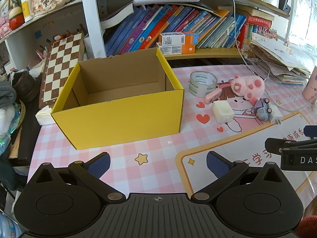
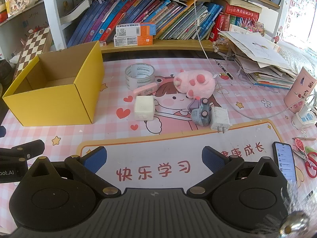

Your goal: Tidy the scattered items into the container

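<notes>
- Over the near edge of the pink checked desk mat [image 2: 178, 136], I hold my right gripper [image 2: 153, 158] and my left gripper [image 1: 158, 163], each with blue pads spread wide and nothing between them, ready I think for a first pick.
- The open yellow cardboard box [image 1: 118, 119] stands empty toward the mat's left edge, close to my left gripper for easy drops.
- The scattered things cluster mid-mat: a clear tape roll [image 2: 139, 75], pink plush toy [image 2: 195, 84], white cube [image 2: 143, 108], grey toy car [image 2: 200, 112] and white plug charger [image 2: 220, 119].
- Behind, a bookshelf [image 2: 158, 46] of leaning books lines the far edge.
</notes>
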Demonstrator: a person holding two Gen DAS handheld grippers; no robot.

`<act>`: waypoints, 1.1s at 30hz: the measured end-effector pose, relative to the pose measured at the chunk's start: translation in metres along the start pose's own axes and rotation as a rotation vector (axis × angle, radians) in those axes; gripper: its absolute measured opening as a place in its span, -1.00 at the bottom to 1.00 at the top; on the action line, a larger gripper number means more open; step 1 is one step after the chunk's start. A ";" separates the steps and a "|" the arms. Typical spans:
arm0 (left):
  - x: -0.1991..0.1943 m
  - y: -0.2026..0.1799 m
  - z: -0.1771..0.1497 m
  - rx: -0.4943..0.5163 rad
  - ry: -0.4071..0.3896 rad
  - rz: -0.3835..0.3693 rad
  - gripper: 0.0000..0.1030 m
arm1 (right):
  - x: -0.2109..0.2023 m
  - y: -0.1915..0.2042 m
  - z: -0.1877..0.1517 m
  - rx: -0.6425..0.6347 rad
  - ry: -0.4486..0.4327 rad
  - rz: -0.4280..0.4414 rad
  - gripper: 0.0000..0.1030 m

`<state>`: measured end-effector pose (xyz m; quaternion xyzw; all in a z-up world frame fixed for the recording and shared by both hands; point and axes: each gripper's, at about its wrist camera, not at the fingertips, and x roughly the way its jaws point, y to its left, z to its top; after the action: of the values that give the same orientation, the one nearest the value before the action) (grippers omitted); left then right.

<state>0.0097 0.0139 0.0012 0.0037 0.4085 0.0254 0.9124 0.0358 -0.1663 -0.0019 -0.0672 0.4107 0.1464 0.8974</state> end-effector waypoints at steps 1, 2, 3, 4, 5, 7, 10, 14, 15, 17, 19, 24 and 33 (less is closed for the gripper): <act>0.000 0.000 0.000 0.000 0.000 0.000 1.00 | 0.000 0.000 0.000 0.000 0.000 0.000 1.00; 0.000 0.000 0.000 0.000 0.000 0.000 1.00 | 0.000 0.000 0.000 -0.001 0.001 0.001 1.00; 0.000 0.000 0.000 -0.001 0.000 0.000 1.00 | 0.000 0.000 0.000 -0.001 0.001 0.001 1.00; 0.000 0.000 0.000 -0.001 0.001 0.000 1.00 | 0.000 0.001 0.000 -0.002 0.002 0.001 1.00; 0.000 0.000 0.000 -0.002 0.001 0.000 1.00 | 0.000 0.001 0.000 -0.003 0.002 0.001 1.00; 0.000 0.000 0.000 -0.003 0.001 0.001 1.00 | 0.000 0.001 0.000 -0.003 0.002 0.001 1.00; -0.001 0.000 0.001 -0.003 0.001 0.002 1.00 | 0.000 0.001 0.000 -0.003 0.002 0.001 1.00; -0.001 0.000 0.001 -0.002 0.000 0.002 1.00 | 0.000 0.001 -0.001 -0.005 0.002 0.002 1.00; 0.000 0.001 0.000 -0.002 0.001 0.002 1.00 | 0.000 0.000 -0.001 -0.006 0.003 0.002 1.00; 0.000 0.001 0.000 -0.002 0.000 0.002 1.00 | 0.000 0.001 -0.001 -0.006 0.004 0.001 1.00; 0.000 0.001 0.001 -0.002 0.000 0.002 1.00 | 0.001 0.001 -0.001 -0.007 0.005 0.000 1.00; 0.000 -0.001 -0.001 -0.004 -0.002 0.003 1.00 | 0.001 0.001 -0.001 -0.008 0.007 -0.001 1.00; 0.002 0.001 0.000 -0.003 0.001 0.003 1.00 | 0.002 0.000 -0.001 -0.007 0.009 -0.001 1.00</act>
<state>0.0104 0.0151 -0.0004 0.0031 0.4090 0.0275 0.9121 0.0360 -0.1659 -0.0037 -0.0713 0.4141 0.1472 0.8954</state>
